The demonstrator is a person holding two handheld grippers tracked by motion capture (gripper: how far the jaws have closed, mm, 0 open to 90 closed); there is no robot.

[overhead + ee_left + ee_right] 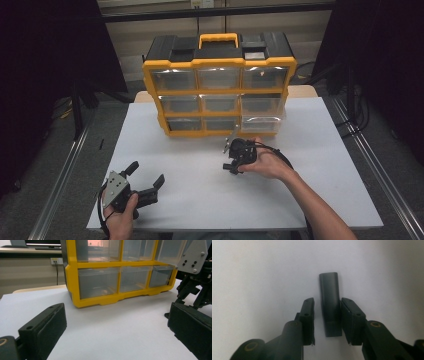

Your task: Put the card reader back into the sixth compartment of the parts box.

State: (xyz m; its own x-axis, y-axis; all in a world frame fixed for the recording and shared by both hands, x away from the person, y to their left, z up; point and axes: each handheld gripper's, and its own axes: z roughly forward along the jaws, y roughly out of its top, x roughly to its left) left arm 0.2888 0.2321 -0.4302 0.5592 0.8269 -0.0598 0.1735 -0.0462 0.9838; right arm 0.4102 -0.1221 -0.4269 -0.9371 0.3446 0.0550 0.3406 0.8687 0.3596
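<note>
**Dark block between my right gripper's jaws**

My right gripper points down at the white desk, and a small dark grey block lies flat there between its jaws. The block runs from 6 o'clock to 12 o'clock in the right gripper view and sticks out past the jaw tips toward 12. The jaw at 3 o'clock looks to be against its side; the jaw at 9 o'clock stands just apart from it, so the jaws are narrowed around the block but not clamped on it. From the high view, that gripper sits at 6 o'clock of the yellow drawer cabinet, near its bottom row. My left gripper rests at 8 o'clock on the desk, jaws wide apart, with nothing between them.
</note>
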